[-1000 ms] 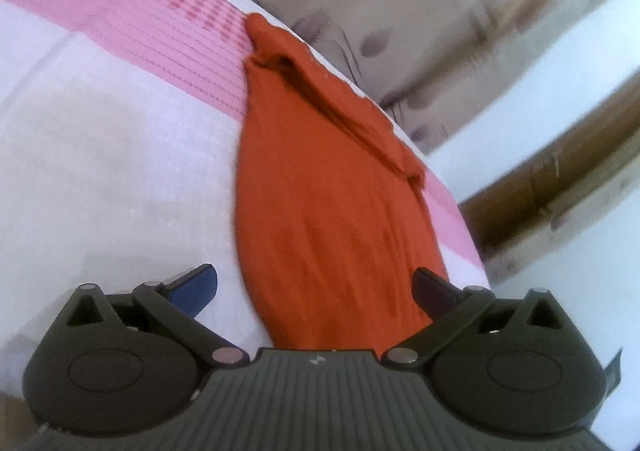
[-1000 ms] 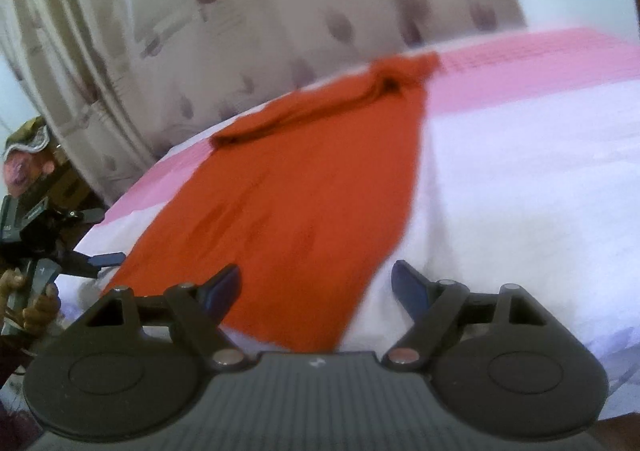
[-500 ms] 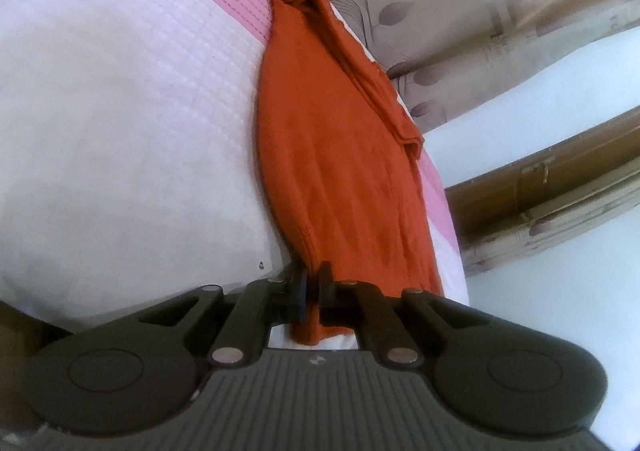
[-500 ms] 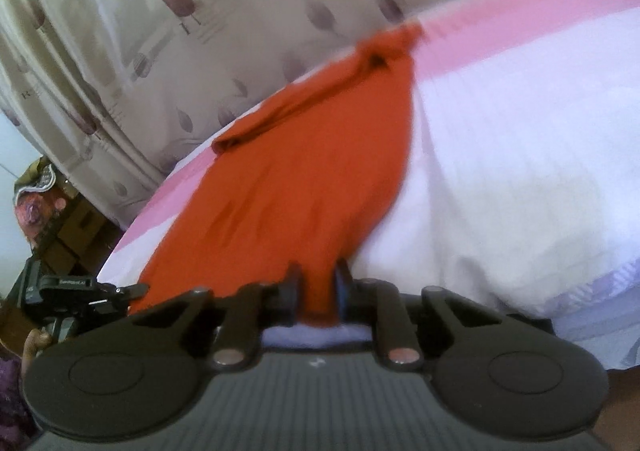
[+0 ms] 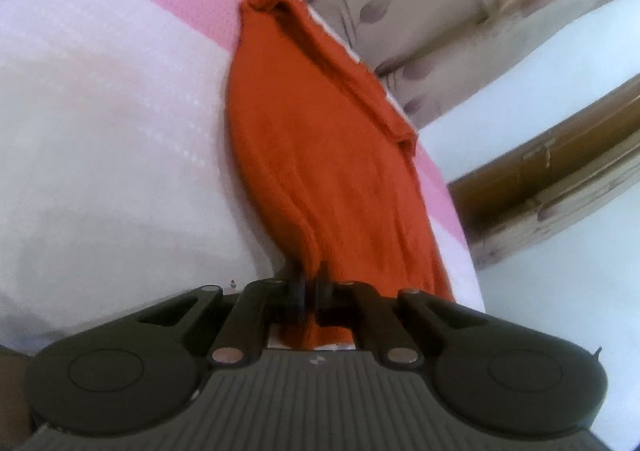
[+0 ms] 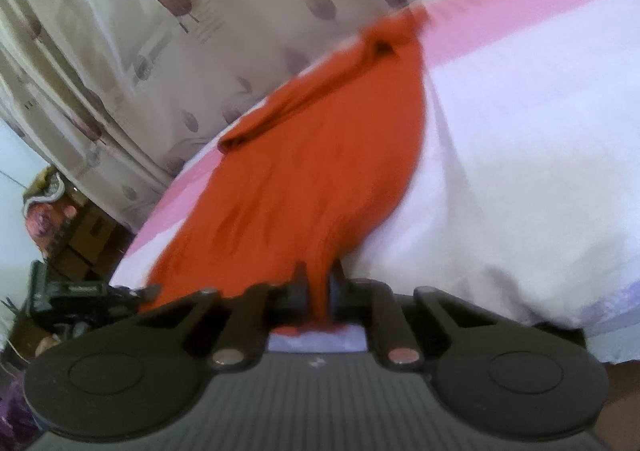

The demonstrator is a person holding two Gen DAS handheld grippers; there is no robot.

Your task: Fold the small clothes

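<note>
Both grippers (image 5: 311, 283) (image 6: 319, 279) now lifting orange garment (image 5: 332, 155) hem, cloth bunching

Soft daylight is brightening both fisheye views; edges are curving and darkening, and motion blur is smearing the right view's orange knit garment (image 6: 320, 179).

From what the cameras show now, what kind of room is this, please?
Probably a bedroom. An orange garment lies on a bed with a pink-and-white bedspread, and a leaf-patterned curtain hangs behind it. The left gripper and right gripper each pinch the garment's near edge.
</note>
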